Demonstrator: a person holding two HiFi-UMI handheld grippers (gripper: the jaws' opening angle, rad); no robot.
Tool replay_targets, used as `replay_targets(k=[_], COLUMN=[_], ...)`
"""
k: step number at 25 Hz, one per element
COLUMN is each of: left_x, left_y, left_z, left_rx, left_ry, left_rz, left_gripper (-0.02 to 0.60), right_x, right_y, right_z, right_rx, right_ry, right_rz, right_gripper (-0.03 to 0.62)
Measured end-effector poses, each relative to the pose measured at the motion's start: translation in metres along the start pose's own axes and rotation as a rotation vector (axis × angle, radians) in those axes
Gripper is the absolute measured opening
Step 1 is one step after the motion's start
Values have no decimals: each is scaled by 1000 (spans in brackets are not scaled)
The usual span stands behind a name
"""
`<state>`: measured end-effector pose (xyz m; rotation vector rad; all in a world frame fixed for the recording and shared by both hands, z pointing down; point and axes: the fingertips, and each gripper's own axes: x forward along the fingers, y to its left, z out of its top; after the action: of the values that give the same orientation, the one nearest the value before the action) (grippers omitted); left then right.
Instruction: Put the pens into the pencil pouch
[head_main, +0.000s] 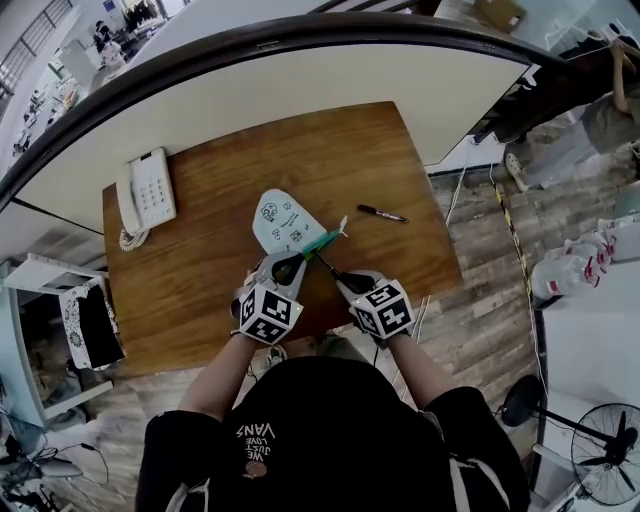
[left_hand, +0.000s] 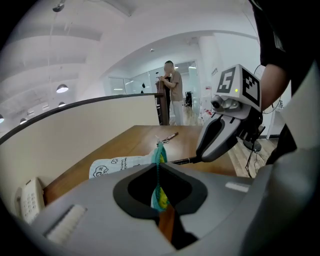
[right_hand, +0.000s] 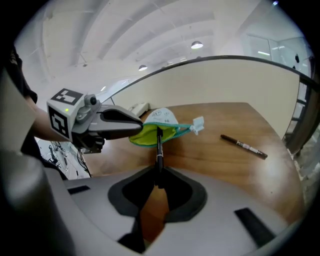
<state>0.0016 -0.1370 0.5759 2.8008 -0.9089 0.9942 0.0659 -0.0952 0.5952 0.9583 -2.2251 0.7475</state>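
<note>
A white doodle-print pencil pouch (head_main: 281, 222) with a teal zipper edge lies on the wooden table (head_main: 200, 270), its near end lifted. My left gripper (head_main: 285, 268) is shut on that zipper edge (left_hand: 160, 156), which holds the lime-lined mouth (right_hand: 146, 135) open. My right gripper (head_main: 338, 274) is shut on a black pen (right_hand: 159, 147) that points forward, its tip at the pouch mouth. In the left gripper view the right gripper (left_hand: 226, 131) hangs at the right with the pen (left_hand: 179, 161) sticking out toward the pouch (left_hand: 116, 165). A second dark pen (head_main: 383, 213) lies loose on the table to the right.
A white desk telephone (head_main: 147, 192) sits at the table's far left corner. A curved partition wall (head_main: 300, 70) borders the table's far side. Beyond the right edge are plank floor, bottles (head_main: 575, 270) and a floor fan (head_main: 605, 450). A person (left_hand: 172, 97) stands far off.
</note>
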Motion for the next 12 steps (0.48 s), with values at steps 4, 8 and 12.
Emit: replay_targets(k=[4,8,12], left_x=[-2,-3,-1], left_y=[-13,-20,-27], left_z=[-2,-1,2], left_rx=[-19,-38,-47], left_ry=[-11,-17,-23], left_rz=[-23,-34,-47], left_gripper=[29,28,28], right_x=[6,12,17], right_y=[-2,-9,-16], right_z=[9,21,35], right_rx=[4,49,104], right_ry=[1,-7,-21], right_rz=[-10,-13,4], right_gripper=[68,68,69])
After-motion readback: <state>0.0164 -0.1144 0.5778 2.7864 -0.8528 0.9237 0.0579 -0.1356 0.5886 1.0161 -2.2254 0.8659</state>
